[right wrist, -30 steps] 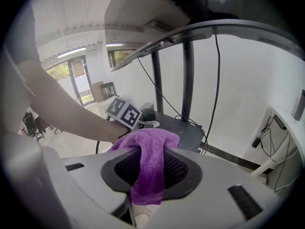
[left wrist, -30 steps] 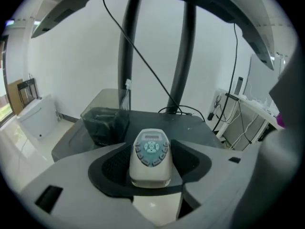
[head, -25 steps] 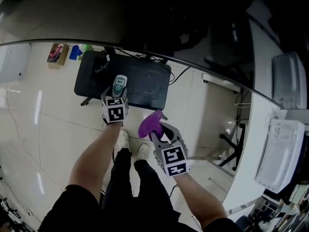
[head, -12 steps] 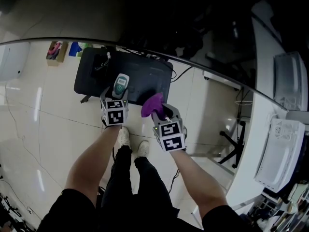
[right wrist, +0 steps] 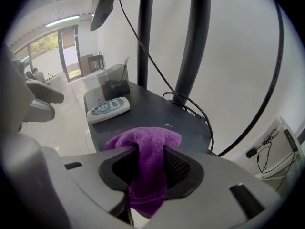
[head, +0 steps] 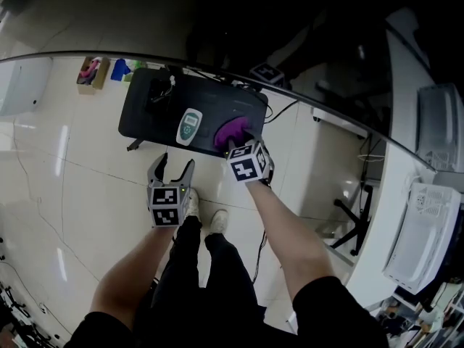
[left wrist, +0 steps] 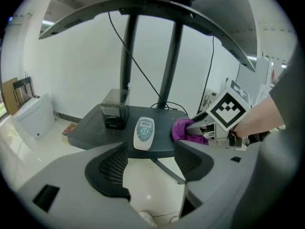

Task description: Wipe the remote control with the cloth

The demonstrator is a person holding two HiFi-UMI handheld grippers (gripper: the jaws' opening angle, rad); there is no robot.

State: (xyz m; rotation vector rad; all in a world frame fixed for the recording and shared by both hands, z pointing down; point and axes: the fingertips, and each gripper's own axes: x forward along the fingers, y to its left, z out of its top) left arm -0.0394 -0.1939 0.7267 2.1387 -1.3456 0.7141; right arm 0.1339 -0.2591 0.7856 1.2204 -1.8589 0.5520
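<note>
Remote control (head: 188, 127) on table (head: 141, 118), ahead of left gripper's (head: 172, 167) spread fingers (head: 156, 171), apart.

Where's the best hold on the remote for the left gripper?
The remote lies flat, lengthwise toward the open left gripper, cloth to its right: probably grip its near end across the narrow width, coming from the table's front edge.

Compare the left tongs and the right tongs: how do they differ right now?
The left tongs have just opened wide and are empty; the right tongs, just opening too, pinch the cloth. The left tongs hang off the table, short of the remote; the right tongs reach over it, cloth on the top. Both point downward.
</note>
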